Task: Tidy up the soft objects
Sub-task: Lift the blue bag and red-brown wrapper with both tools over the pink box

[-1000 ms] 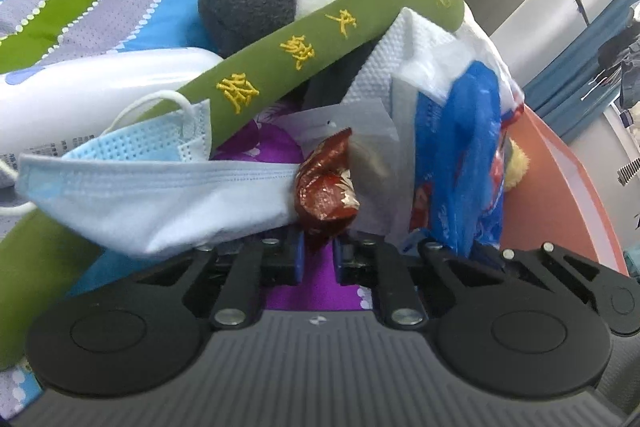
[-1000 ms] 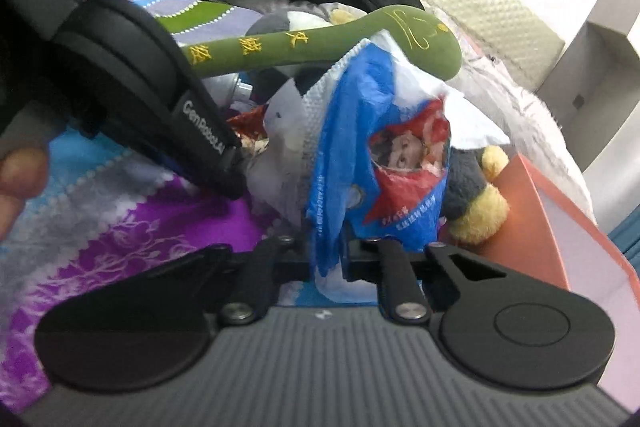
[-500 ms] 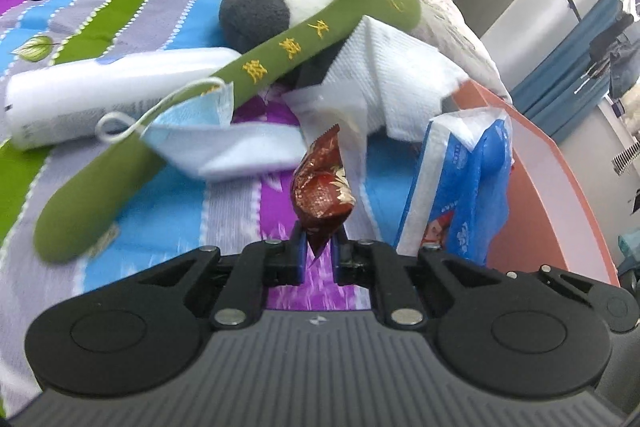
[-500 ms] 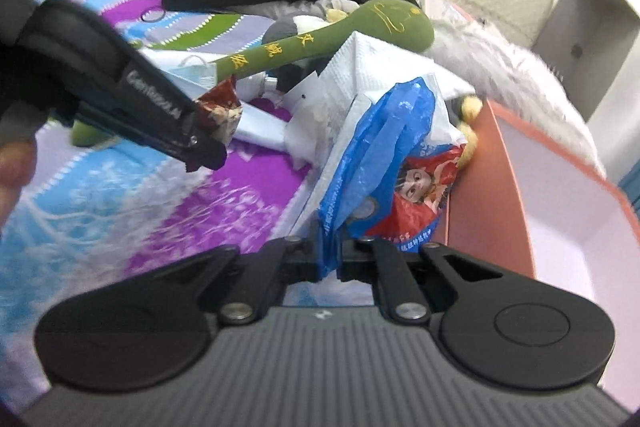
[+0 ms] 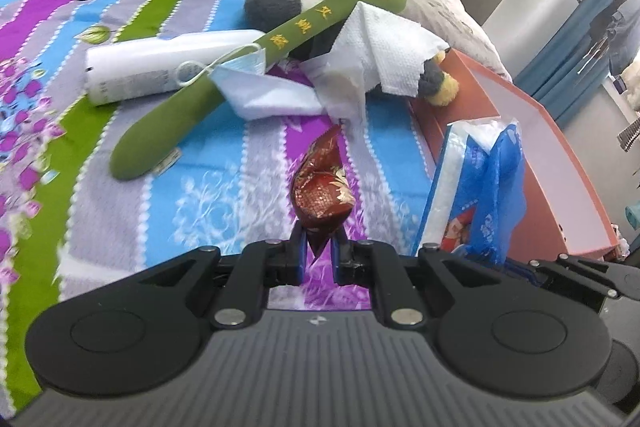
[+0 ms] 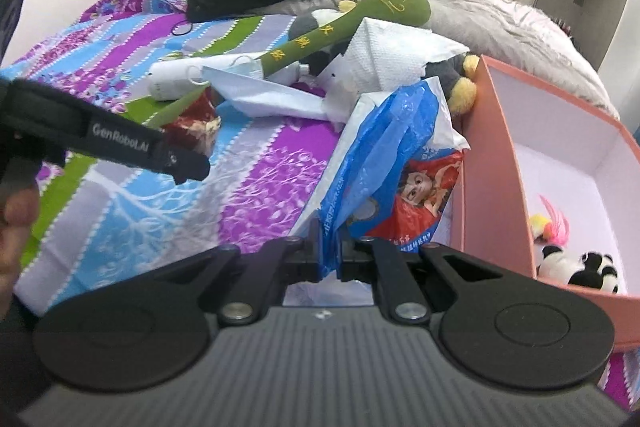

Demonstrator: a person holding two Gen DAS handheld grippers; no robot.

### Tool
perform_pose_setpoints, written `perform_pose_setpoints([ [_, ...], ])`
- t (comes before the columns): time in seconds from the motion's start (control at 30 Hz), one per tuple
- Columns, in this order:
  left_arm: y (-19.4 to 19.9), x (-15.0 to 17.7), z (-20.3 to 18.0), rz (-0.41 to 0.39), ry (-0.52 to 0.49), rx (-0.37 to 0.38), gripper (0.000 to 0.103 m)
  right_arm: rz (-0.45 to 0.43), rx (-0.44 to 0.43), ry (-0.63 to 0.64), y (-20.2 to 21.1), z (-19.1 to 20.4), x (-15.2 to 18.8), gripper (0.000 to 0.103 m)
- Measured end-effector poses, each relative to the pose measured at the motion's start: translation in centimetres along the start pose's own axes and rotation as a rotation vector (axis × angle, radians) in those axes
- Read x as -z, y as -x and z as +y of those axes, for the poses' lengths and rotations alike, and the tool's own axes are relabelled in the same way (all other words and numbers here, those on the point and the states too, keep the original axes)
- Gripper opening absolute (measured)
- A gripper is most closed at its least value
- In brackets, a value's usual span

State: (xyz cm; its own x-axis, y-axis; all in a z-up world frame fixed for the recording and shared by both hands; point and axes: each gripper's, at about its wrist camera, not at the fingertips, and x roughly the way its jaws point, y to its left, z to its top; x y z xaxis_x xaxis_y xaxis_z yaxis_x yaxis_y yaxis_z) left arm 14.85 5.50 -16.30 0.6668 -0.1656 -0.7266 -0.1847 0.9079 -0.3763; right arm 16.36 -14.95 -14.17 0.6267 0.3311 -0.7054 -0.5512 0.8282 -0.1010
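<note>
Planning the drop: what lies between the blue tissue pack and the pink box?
Nothing; in the right wrist view the tissue pack hangs right beside the box wall.

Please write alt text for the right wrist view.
The right gripper holds a blue tissue pack above a striped bedspread, beside a pink box. The left gripper holds a red wrapper.

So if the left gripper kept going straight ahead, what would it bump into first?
Probably the striped bedsheet. The left gripper, pinching a red wrapper, points down at bare sheet short of the crumpled tissue, though depth is unclear.
</note>
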Motion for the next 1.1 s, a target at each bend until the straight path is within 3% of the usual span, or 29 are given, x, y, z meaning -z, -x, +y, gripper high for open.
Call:
perform_pose_setpoints([
  [0.47,2.1,0.8,-1.4,0.017,-0.057,-0.006,0.014,0.036,-0.035,-0.125,1.5,-0.9,0.2,0.009],
  [0.8,4.3,-1.6,-4.5,-0.023,-0.115,0.030,0.014,-0.047,-0.026,-0.158,4.4,-3.0,-2.0,0.009],
  [1.1,5.9,-6.0,-8.6,-0.088,-0.141,0.088,0.014,-0.147,0.008,-0.142,7.1,-5.6,-5.1,0.009],
])
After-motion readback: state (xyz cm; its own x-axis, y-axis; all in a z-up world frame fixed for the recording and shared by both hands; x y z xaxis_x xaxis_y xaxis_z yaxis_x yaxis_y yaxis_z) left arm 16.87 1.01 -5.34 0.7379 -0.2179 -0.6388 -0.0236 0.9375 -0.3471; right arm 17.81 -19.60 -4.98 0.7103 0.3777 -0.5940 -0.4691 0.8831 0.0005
